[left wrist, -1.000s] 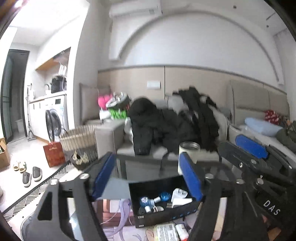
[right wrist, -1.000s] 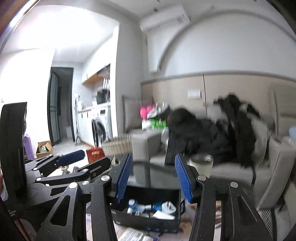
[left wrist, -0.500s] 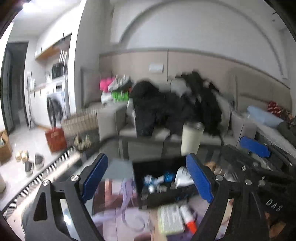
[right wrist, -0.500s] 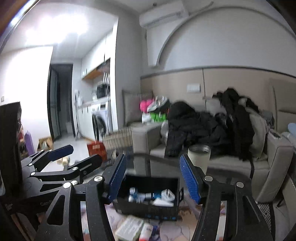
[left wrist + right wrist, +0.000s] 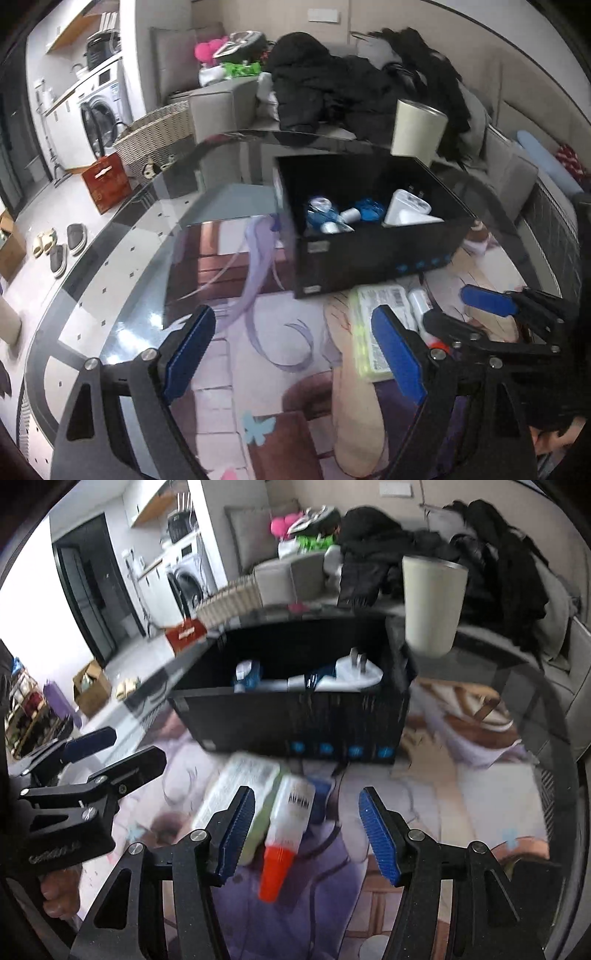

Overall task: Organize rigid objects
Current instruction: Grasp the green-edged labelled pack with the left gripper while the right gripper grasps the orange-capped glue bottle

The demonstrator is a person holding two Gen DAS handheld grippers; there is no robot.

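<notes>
The round glass worktop [image 5: 110,258] with a printed mat beneath carries an open black rectangular storage box [image 5: 295,716] at 12 o'clock in the right wrist view; it already holds a white plug adapter [image 5: 360,670] and blue-and-white small items. A tall cream cylindrical cup [image 5: 430,605] stands at 1 o'clock, just beside the box's far right corner. In front of the box, at 6 o'clock from it, lie a flat white-and-green packet [image 5: 240,790] and, touching its right edge, a white plastic tube with an orange cap [image 5: 286,823], cap pointing toward the camera.

The right gripper [image 5: 306,834] has its jaws wide open and empty, straddling the tube. The left gripper [image 5: 291,354] is likewise wide open and empty, with the packet at its 3 o'clock jaw.

Risk: the right gripper's left jaw overlaps the packet edge, so closing from here could pinch the packet with the tube or skid the round tube sideways. The nearby cup could be tipped during a lift toward the box.

Compared with half a second ago, both cameras are pitched lower and nearer the worktop, and the tube now sits between the right jaws
</notes>
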